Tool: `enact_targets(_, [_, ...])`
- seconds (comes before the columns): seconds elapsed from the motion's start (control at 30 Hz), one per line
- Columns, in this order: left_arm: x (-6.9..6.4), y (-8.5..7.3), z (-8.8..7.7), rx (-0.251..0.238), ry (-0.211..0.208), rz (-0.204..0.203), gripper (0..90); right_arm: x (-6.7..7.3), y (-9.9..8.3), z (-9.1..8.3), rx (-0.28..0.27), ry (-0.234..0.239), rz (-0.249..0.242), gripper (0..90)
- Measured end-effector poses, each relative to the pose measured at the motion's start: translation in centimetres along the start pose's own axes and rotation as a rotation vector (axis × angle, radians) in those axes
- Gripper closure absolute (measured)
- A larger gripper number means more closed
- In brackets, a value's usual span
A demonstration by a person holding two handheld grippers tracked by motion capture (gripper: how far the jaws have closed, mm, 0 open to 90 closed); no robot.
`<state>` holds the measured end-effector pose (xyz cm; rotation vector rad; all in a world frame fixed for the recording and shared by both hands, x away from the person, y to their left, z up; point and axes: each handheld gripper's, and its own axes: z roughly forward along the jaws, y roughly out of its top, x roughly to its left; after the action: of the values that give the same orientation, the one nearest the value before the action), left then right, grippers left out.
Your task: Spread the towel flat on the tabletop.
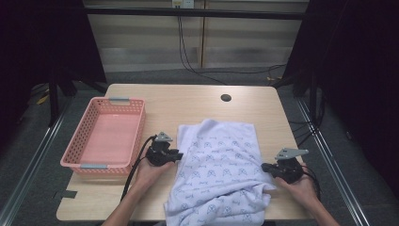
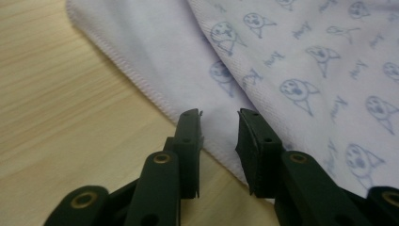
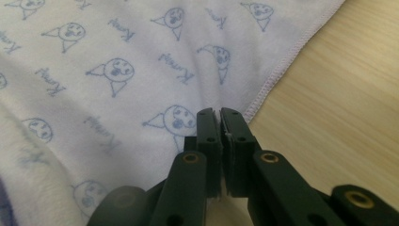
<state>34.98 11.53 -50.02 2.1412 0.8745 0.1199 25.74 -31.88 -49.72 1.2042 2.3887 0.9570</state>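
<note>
A soft white terry towel printed with small blue cartoon faces and lettering lies rumpled on the right half of the light wooden table, its near end hanging over the table's front edge. An empty pink perforated plastic basket stands to the left, apart from the cloth.

The left gripper is held at the towel's left hem; its jaws are spread a little, and nothing is pinched between them, though the stitched edge lies just ahead. The right gripper is held at the towel's right hem; its jaws are pressed together. Whether a thin fold of hem is caught between them cannot be told.

The cloth is judged to be light, limp and non-fragile. No shape is kept when it is lifted; sagging and bunching are to be expected. The pile gives fair friction, so slipping is unlikely once a pinch is made. Hold is best taken at the stitched hem or at a corner, where the fabric is doubled, with both sides gripped so that the cloth is kept spread.
</note>
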Motion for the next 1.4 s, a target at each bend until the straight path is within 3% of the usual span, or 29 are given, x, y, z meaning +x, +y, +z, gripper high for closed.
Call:
enact_targets(0.07, [-0.4,0.1,-0.1,-0.015,-0.007,0.013,68.9,0.0,-0.2,-0.2,0.003,-0.006,0.002,86.9])
enact_targets(0.1, [-0.8,0.2,-0.1,-0.026,-0.033,0.05,67.7,0.1,-0.6,-0.7,0.009,-0.007,0.006,86.5])
enact_targets(0.17, [-1.3,0.3,0.5,0.016,-0.034,0.077,68.5,0.2,-0.9,-1.0,0.012,-0.001,0.004,86.5])
enact_targets(0.23, [-1.7,0.2,0.9,0.029,0.019,0.121,74.9,0.3,-1.0,-1.0,0.005,0.002,-0.004,85.7])
enact_targets(0.27, [-1.7,0.2,0.9,0.029,0.019,0.121,78.2,0.3,-1.0,-1.0,0.005,0.002,-0.004,85.7])
enact_targets(0.3, [-1.4,0.5,0.9,0.041,0.045,0.125,84.4,0.2,-0.9,-1.0,0.003,0.003,-0.001,83.9])
enact_targets(0.4, [-0.9,0.8,1.0,0.045,0.072,0.129,89.2,0.1,-0.8,-0.8,-0.001,0.009,0.014,80.7])
enact_targets(0.43, [-0.5,1.1,1.0,0.053,0.11,0.131,89.2,-0.1,-0.7,-0.6,-0.007,0.008,0.014,78.8])
enact_targets(0.53, [1.4,1.8,1.5,0.036,0.155,0.066,89.6,-0.6,0.0,0.2,-0.02,0.001,0.029,77.0])
enact_targets(0.57, [1.9,2.1,1.6,0.032,0.183,0.062,89.6,-1.1,0.5,0.8,-0.025,-0.003,0.041,76.9])
enact_targets(0.6, [2.6,2.4,1.8,0.031,0.166,0.028,89.6,-1.1,0.5,0.8,-0.025,-0.003,0.041,76.9])
enact_targets(0.67, [3.3,2.9,2.1,0.029,0.215,0.023,89.6,-1.7,1.1,1.5,-0.04,-0.007,0.046,76.6])
enact_targets(0.73, [4.2,3.4,2.3,0.037,0.237,0.003,89.6,-2.4,1.7,2.2,-0.045,-0.024,0.059,76.6])
enact_targets(0.87, [5.4,4.2,2.9,0.035,0.258,-0.028,88.4,-3.9,3.0,3.6,-0.052,-0.068,0.082,74.4])
enact_targets(0.93, [6.0,4.4,3.0,0.015,0.253,-0.085,87.3,-4.5,3.7,4.2,-0.057,-0.081,0.098,70.9])
enact_targets(0.97, [5.7,4.3,3.0,0.009,0.209,-0.084,82.8,-4.6,4.0,4.2,-0.059,-0.076,0.112,59.2])
enact_targets(1.03, [5.3,4.3,2.8,0.004,0.187,-0.078,78.6,-4.4,4.0,3.8,-0.067,-0.068,0.104,59.2])
enact_targets(1.07, [4.8,4.3,2.4,-0.026,0.142,-0.077,78.6,-4.0,4.0,3.2,-0.079,-0.051,0.092,58.6])
enact_targets(1.1, [4.0,4.4,1.5,-0.051,0.11,-0.057,76.3,-3.6,4.0,2.5,-0.09,-0.033,0.084,57.0])
enact_targets(1.13, [2.4,4.3,0.1,-0.092,0.088,-0.03,73.9,-2.3,3.6,0.8,-0.112,0.019,0.065,56.5])
enact_targets(1.17, [2.4,4.3,0.1,-0.092,0.088,-0.03,73.5,-1.6,3.3,-0.1,-0.118,0.04,0.058,56.5])
enact_targets(1.2, [1.5,4.2,-0.8,-0.09,0.066,-0.007,73.5,-1.6,3.3,-0.1,-0.118,0.04,0.058,56.5])
enact_targets(1.23, [0.1,3.9,-1.9,-0.089,0.051,0.038,72.7,-0.7,2.8,-1.0,-0.115,0.057,0.051,56.5])
enact_targets(1.3, [-1.7,3.1,-3.4,-0.082,-0.003,0.077,74.4,2.0,1.1,-3.8,-0.128,0.111,0.024,58.3])
enact_targets(1.33, [-2.8,2.4,-4.2,-0.08,-0.032,0.087,74.4,2.0,1.1,-3.8,-0.128,0.111,0.024,58.3])
enact_targets(1.37, [-3.8,1.5,-4.9,-0.069,-0.078,0.103,76.0,3.8,0.0,-5.4,-0.139,0.15,0.01,58.6])
enact_targets(1.4, [-4.9,0.4,-5.5,-0.046,-0.111,0.123,76.0,3.8,0.0,-5.4,-0.139,0.15,0.01,58.6])
